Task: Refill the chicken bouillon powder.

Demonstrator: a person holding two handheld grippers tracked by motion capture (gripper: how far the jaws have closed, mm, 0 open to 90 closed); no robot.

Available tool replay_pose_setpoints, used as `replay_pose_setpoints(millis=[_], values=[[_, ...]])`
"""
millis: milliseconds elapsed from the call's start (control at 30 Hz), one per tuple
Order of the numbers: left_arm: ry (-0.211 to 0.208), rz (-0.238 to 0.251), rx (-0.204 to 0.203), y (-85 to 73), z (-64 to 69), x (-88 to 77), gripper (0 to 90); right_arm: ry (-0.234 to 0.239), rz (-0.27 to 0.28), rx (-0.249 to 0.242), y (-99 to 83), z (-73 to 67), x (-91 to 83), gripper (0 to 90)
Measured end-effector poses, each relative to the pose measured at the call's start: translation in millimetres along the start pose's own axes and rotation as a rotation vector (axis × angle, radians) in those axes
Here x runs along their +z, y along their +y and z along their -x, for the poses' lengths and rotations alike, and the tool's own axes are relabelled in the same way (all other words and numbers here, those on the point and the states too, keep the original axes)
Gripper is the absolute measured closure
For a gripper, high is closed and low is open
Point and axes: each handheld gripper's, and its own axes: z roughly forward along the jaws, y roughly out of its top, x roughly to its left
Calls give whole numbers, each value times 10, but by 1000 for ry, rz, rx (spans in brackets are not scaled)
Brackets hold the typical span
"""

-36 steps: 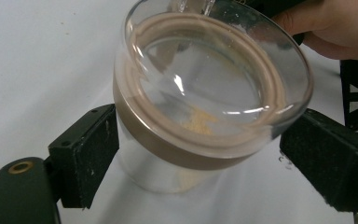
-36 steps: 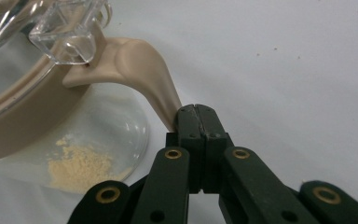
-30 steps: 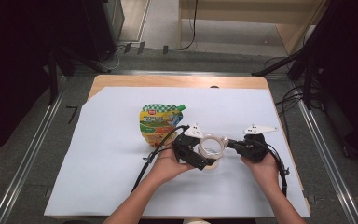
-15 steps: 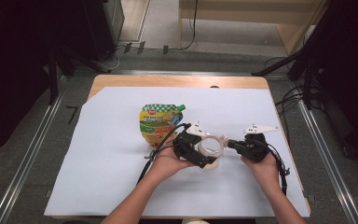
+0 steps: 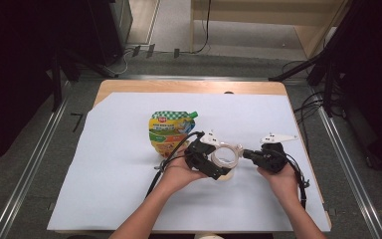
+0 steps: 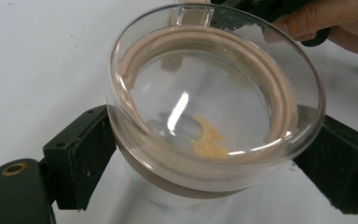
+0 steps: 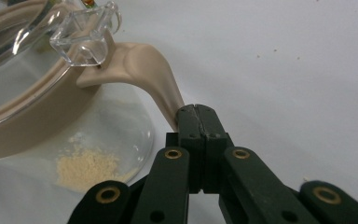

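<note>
Item: clear glass jar with a beige sealing ring and hinged glass lid [image 5: 225, 158], standing near the middle of the white paper-covered table [image 5: 104, 189], toward its near edge. A little pale yellow powder [image 7: 87, 169] lies on the jar's bottom.

Left gripper [image 5: 213, 168]: jaws spread wide and pressed on either side of the jar's body below the ring, steadying it; the left gripper view looks down through the lid [image 6: 214, 88].

Right gripper [image 5: 248, 154]: jaws pinched together on the tip of the beige rubber pull tab [image 7: 151, 77] that sticks out from the ring just under the clear lid catch [image 7: 86, 37].

Step in hand, as judged: the seal tab is gripped, the jar not yet opened. The next move calls for a firm pull on the tab away from the jar while the left gripper holds the body down.

Nearby: green and yellow spouted food pouch [image 5: 169, 130], lying flat just far-left of the jar, apart from both grippers. Nothing stands in the pull's path on the right.
</note>
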Motion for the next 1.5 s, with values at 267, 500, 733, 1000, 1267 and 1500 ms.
replay_pose_setpoints(millis=[267,500,733,1000,1267,1500], values=[[21,25,28,10,35,-42,108,4,-2,-4,2,6,1,900],[24,28,34,50,46,-82,115,4,-3,0,1,8,1,900],[6,30,26,106,40,-114,108,14,0,5,1,17,-5,900],[7,47,52,167,48,-147,113,17,3,4,3,13,-17,900],[-22,66,21,282,34,-185,153,24,3,9,-2,19,-16,900],[-6,37,33,397,24,-154,158,25,3,11,-3,27,-6,900]])
